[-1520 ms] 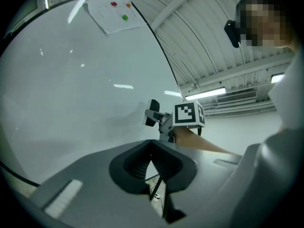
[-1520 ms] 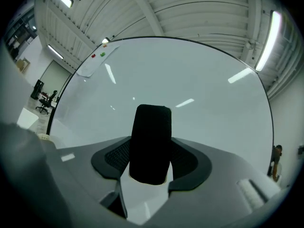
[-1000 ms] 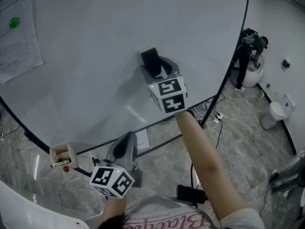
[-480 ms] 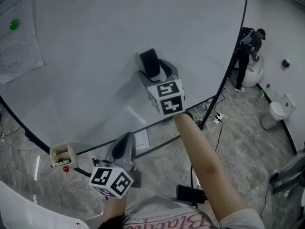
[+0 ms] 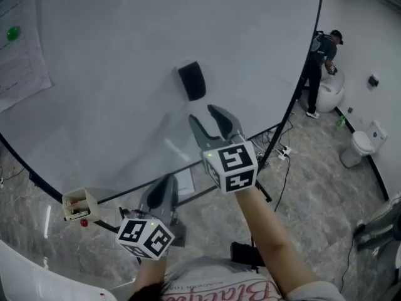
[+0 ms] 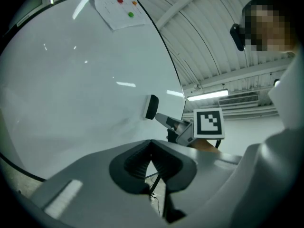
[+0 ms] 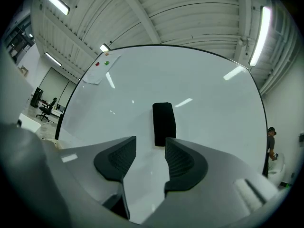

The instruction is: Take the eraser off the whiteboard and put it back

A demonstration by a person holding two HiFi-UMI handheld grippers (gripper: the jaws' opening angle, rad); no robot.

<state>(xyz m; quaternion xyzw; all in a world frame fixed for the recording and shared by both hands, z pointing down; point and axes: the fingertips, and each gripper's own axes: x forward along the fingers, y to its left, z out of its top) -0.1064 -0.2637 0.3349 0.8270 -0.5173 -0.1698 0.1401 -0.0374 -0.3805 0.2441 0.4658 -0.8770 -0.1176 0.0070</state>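
- The black eraser sits flat on the whiteboard, near its middle, with its long side roughly upright. Nothing is touching it.
- The right gripper hangs just below the eraser and is clear of it. It points up at the board on an outstretched bare forearm.
- In the right gripper view the two dark ribbed pads stand apart with only bare board between them. The eraser shows beyond the tips, in line with the gap. These jaws have just been closing, and they hold nothing.
- The left gripper is low, close to the person's body, below the whiteboard's lower edge.
- In the left gripper view its pads meet at the tips, so it is closed and empty.
- That view also shows the eraser on the board, with the right gripper's marker cube beside it.
- A paper sheet with a green magnet is fixed at the board's upper left.
- A small beige box holding red items sits at the board's lower left edge.
- A person stands on the grey stone floor beyond the board's right edge.
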